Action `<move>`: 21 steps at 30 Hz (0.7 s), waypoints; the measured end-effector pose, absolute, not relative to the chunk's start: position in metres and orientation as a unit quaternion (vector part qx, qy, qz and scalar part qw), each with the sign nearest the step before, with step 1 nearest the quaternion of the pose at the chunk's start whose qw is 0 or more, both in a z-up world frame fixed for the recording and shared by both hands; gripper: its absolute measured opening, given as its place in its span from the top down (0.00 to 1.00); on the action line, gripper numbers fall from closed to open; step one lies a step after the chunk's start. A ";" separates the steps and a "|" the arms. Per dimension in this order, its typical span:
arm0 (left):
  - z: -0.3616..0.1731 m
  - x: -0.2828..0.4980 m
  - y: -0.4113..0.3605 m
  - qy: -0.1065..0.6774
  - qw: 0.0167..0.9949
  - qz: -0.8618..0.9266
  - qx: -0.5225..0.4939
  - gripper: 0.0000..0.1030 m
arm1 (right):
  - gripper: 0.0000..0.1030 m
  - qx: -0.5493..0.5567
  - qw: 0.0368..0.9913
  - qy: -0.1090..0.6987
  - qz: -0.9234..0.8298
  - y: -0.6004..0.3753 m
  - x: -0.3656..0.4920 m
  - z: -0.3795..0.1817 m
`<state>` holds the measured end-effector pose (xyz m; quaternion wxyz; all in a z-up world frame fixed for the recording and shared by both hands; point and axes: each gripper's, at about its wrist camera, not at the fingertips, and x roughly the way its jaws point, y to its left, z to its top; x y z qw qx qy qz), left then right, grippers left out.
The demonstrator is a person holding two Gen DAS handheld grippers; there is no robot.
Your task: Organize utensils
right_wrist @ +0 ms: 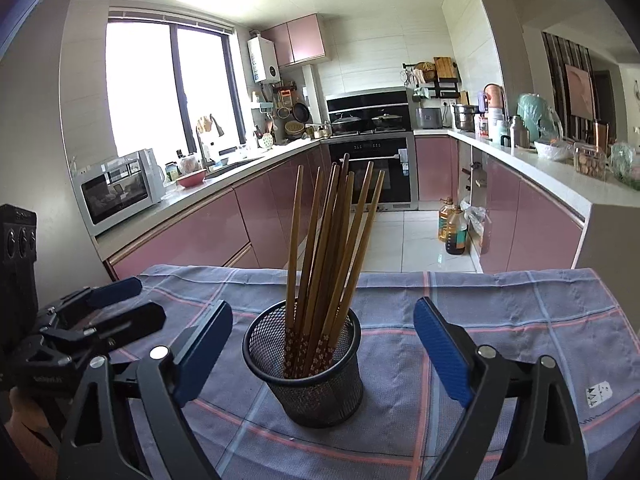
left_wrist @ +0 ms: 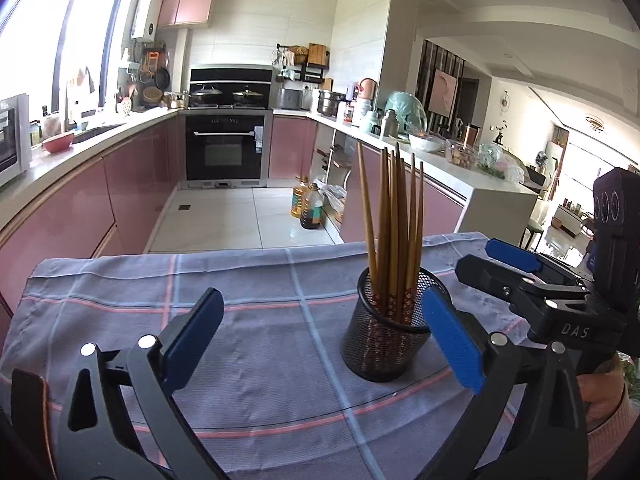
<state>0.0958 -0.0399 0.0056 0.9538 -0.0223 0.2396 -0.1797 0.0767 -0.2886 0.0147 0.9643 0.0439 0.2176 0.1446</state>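
A black mesh cup [left_wrist: 382,340] stands upright on the checked cloth and holds several brown chopsticks [left_wrist: 394,232], tips down. In the right wrist view the mesh cup [right_wrist: 308,376] sits centred between my right gripper's blue pads, with the chopsticks [right_wrist: 332,240] fanning upward. My left gripper [left_wrist: 320,344] is open and empty, with the cup just inside its right pad. My right gripper [right_wrist: 324,352] is open and empty, its pads apart from the cup. The right gripper shows at the right of the left wrist view [left_wrist: 496,264]. The left gripper shows at the left of the right wrist view [right_wrist: 132,300].
The grey-blue checked cloth [left_wrist: 256,360] covers the table, whose far edge drops to the kitchen floor. A white tag [right_wrist: 598,394] lies on the cloth at the right. Pink cabinets, an oven [left_wrist: 224,152] and oil bottles [left_wrist: 308,204] stand beyond.
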 end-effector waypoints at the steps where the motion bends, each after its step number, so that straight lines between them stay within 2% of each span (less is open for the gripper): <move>1: 0.006 0.091 -0.034 0.234 0.956 -0.173 -0.025 0.05 | 0.06 0.035 0.967 0.211 0.139 -0.286 0.071 0.014; 9: 0.018 0.045 -0.001 0.169 0.980 -0.105 -0.021 0.05 | 0.06 0.005 0.976 0.177 0.124 -0.272 0.036 0.011; 21: 0.023 0.003 0.007 0.121 0.990 -0.068 -0.016 0.05 | 0.06 -0.001 0.984 0.136 0.113 -0.257 0.004 0.015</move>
